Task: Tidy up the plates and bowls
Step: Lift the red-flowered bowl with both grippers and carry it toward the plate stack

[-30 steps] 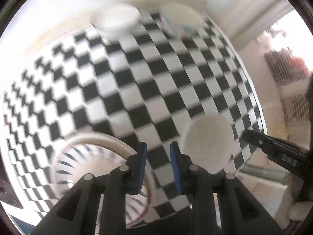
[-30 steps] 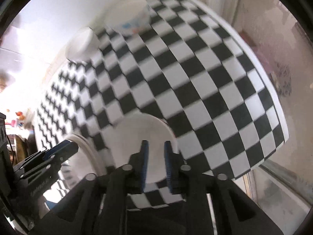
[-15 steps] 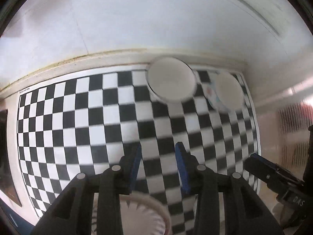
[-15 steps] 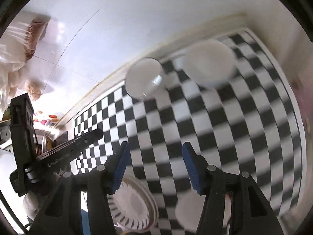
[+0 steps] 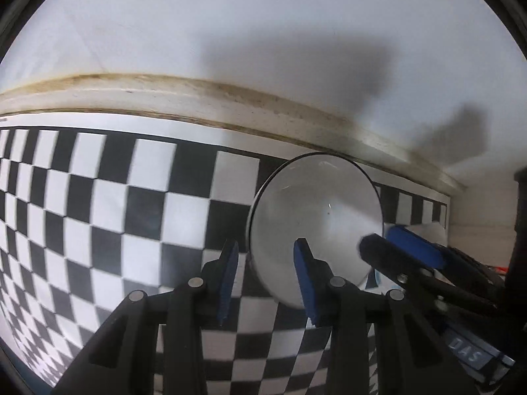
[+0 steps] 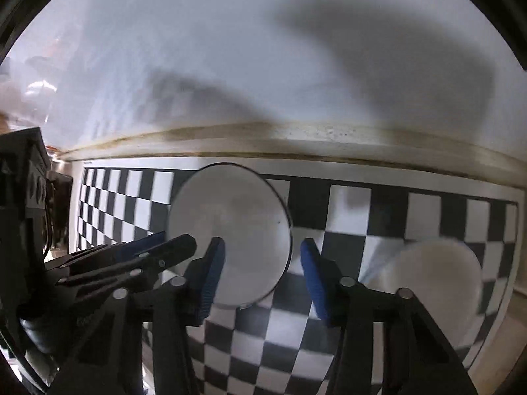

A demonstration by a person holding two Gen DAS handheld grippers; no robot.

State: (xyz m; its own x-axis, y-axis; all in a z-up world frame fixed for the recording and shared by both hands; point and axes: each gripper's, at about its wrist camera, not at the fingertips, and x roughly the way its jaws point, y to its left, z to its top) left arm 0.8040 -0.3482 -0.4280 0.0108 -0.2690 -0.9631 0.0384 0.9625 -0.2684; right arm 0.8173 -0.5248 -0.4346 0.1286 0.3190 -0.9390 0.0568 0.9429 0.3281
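Both hand-held grippers shifted to white bowl point(image 5: 316, 217), left point(image 5: 266, 279) apart astride rim, right point(image 6: 262, 276) closing, nothing clamped

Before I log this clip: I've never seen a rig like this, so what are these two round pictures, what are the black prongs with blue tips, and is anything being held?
There is no robot here: a person carries a two-finger gripper in each hand, each with a wide-angle camera looking along its fingers. One picture is from the left gripper, the other from the right gripper; each also catches the other at its edge. Below them is a black-and-white checkered mat against a white wall. On the mat sits a white bowl with a thin dark rim, and a second white bowl beside it. Neither gripper holds anything. The right one's jaws are closing, with the dark-rimmed bowl's edge between them.
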